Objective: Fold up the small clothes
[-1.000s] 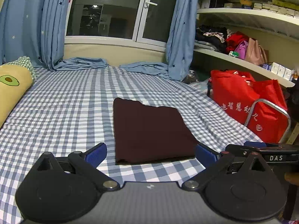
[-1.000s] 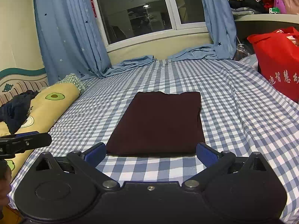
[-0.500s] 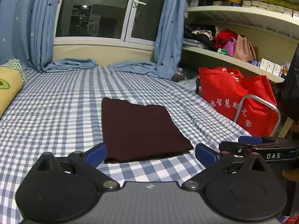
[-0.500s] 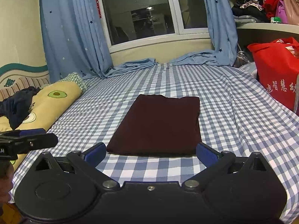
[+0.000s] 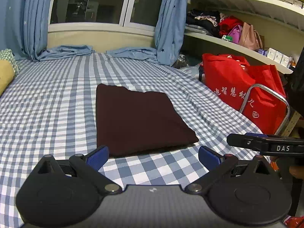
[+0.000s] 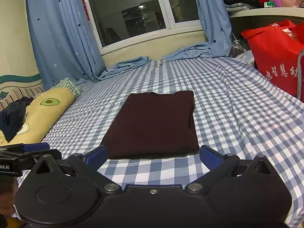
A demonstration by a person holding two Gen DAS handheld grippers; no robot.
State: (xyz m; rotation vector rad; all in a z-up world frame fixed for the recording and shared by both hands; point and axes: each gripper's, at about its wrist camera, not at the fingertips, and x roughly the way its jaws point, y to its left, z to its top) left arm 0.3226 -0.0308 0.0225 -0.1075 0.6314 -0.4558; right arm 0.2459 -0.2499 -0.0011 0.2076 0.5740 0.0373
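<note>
Since a second ago we have drawn both spread, empty grippers (image 5: 153,153) (image 6: 153,153) back from the folded dark maroon garment (image 6: 153,121), mid-frame, likely because folding looks finished.

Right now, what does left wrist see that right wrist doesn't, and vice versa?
Only the left wrist view shows the white boxes on the lower shelf, the chair's metal frame and the right gripper from the side.

Only the right wrist view shows the avocado pillow, the dark clothes heaped on it and the left gripper from the side.

Both show the folded maroon garment flat on the checked bedsheet, the red bag, the blue curtains, the window, and both grippers open and empty.
</note>
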